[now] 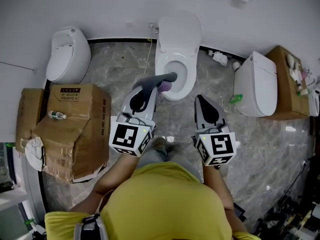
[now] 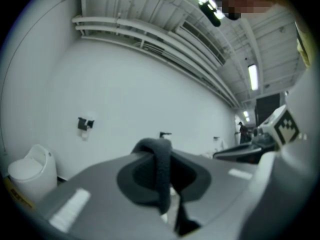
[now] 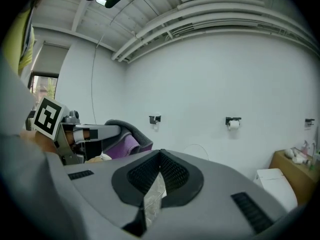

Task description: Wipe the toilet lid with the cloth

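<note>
Floor of grey marble (image 1: 210, 76) lies open ahead of the shut, empty right gripper (image 1: 200, 100), while the left gripper (image 1: 151, 88) clamps a dark grey and purple cloth (image 1: 161, 78) over the white ceramic toilet (image 1: 191, 79)'s near rim.

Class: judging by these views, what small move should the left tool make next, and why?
Probably ease the left tool forward until the cloth meets the raised toilet lid. The tool is shut on the cloth, which hangs over the open bowl, short of the lid standing against the wall, so no wiping contact shows.
</note>
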`<state>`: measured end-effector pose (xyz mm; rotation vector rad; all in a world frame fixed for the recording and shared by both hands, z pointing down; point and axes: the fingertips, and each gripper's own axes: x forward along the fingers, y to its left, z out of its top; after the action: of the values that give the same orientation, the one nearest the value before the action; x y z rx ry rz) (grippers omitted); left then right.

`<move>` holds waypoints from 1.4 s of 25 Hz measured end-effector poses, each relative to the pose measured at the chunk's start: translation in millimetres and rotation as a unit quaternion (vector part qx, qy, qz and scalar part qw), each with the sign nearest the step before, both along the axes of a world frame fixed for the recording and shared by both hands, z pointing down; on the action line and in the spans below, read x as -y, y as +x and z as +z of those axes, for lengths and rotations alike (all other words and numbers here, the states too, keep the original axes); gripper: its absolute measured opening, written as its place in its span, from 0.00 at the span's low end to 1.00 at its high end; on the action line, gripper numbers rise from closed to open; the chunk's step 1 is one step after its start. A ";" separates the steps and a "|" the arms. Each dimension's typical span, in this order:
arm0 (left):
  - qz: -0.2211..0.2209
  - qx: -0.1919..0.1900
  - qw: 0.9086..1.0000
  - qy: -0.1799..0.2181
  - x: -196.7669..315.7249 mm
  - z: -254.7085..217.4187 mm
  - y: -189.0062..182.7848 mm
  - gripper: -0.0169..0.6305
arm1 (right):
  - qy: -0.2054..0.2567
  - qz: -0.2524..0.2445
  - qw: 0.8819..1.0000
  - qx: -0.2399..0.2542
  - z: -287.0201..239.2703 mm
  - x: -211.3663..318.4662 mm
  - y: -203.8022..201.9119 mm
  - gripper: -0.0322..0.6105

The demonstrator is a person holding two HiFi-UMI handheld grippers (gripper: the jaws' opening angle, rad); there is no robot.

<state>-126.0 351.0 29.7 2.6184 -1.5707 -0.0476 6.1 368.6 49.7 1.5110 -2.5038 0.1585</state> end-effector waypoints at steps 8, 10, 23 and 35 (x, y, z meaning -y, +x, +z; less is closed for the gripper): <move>-0.004 -0.008 1.000 -0.005 24.6 7.2 -11.1 0.06 | -0.002 -0.012 1.000 -0.011 3.5 32.5 -15.9 0.07; -0.008 -0.012 1.000 -0.005 30.2 8.2 -13.2 0.06 | 0.003 -0.014 1.000 -0.011 0.3 40.8 -17.4 0.07; -0.026 0.000 1.000 -0.006 131.7 32.5 5.8 0.06 | -0.012 -0.034 0.999 -0.010 28.2 152.1 4.5 0.07; -0.055 0.003 0.998 -0.006 273.1 29.6 39.3 0.06 | -0.034 -0.039 0.999 -0.003 41.2 305.4 57.4 0.07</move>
<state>-86.6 77.9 59.3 2.5230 -1.7110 -0.0379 63.5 63.2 90.9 1.3842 -2.5215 0.2228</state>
